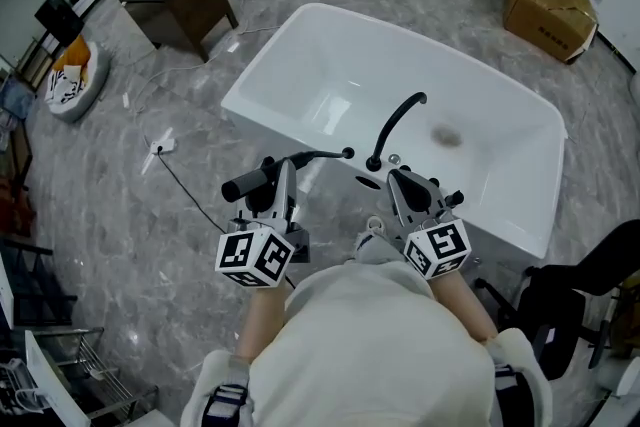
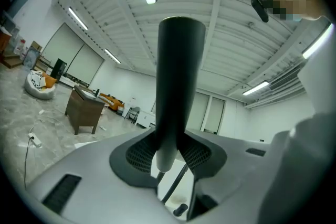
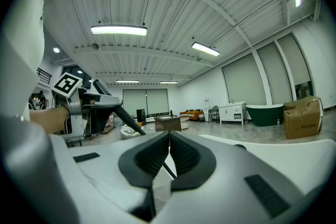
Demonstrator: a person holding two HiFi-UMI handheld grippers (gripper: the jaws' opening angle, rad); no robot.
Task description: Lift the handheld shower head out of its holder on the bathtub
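Observation:
The black handheld shower head (image 1: 262, 178) is held off the white bathtub (image 1: 300, 25), lying roughly level above its near rim. My left gripper (image 1: 285, 173) is shut on it. In the left gripper view the dark handle (image 2: 176, 86) rises from between the pads, with a thin black hose (image 2: 176, 186) below. My right gripper (image 1: 403, 183) hovers over the near rim beside the curved black faucet (image 1: 398, 120). Its jaws are shut with nothing between them. In the right gripper view the shower head (image 3: 113, 105) and the left gripper show at the left.
A brown cabinet (image 1: 180, 0) stands on the grey floor to the tub's left, with a cable and socket (image 1: 160, 145) lying nearer. A cardboard box (image 1: 548, 10) sits at the far right, and a black chair (image 1: 590, 295) is close at the right.

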